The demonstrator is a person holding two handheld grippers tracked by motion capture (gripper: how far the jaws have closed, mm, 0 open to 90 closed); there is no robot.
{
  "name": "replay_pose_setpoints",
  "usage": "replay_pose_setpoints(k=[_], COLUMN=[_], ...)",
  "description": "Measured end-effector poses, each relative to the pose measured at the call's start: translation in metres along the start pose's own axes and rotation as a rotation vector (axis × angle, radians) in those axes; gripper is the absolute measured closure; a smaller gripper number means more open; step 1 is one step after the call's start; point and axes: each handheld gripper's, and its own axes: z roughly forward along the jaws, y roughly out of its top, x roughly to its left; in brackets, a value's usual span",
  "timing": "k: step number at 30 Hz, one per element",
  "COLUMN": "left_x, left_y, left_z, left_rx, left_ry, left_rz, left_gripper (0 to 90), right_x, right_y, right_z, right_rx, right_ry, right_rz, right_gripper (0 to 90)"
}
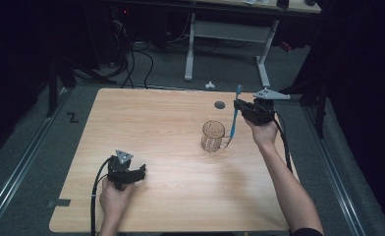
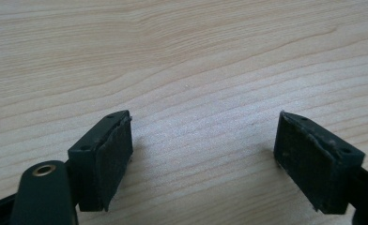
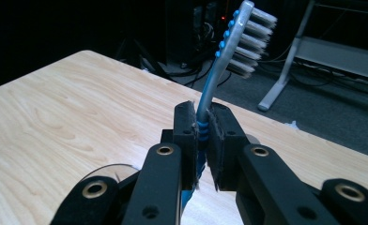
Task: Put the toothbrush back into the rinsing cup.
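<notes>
- Our right gripper [image 1: 236,105] pinches the blue toothbrush [image 1: 236,114] upright, bristles up, just right of the glass mug [image 1: 213,136].
- Our left gripper [image 2: 203,140] rests spread on the near-left table [image 1: 171,123].

A light wooden table [image 1: 176,147] stands on grey floor, its grain running lengthwise. A clear glass mug [image 1: 213,136] sits right of centre (handle to the right), with a dark round spot [image 1: 219,104] near the far edge.

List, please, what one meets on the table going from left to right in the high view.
left gripper → glass mug → blue toothbrush → right gripper, its fingers shut on the toothbrush.
</notes>
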Motion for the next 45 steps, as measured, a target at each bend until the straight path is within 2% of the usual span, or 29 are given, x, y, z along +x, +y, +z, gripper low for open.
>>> replay_pose_setpoints(k=[6,15,27,45], left_x=[0.000,0.000,0.000,0.000], left_y=[0.000,0.000,0.000,0.000], left_z=[0.000,0.000,0.000,0.000], left_rx=[0.000,0.001,0.001,0.001], left_ry=[0.000,-0.001,-0.001,-0.001], left_rz=[0.000,0.001,0.001,0.001], left_gripper=[20.3,20.3,20.3,20.3], right_x=[-0.001,0.004,0.008,0.005], right_y=[0.003,0.003,-0.002,-0.006], right_z=[0.004,0.014,0.020,0.009], right_rx=[-0.009,0.006,0.019,0.014], right_ry=[-0.012,-0.041,-0.020,-0.001], right_rz=[0.007,-0.028,-0.029,-0.025], right_gripper=[82.6,82.5,82.3,81.9])
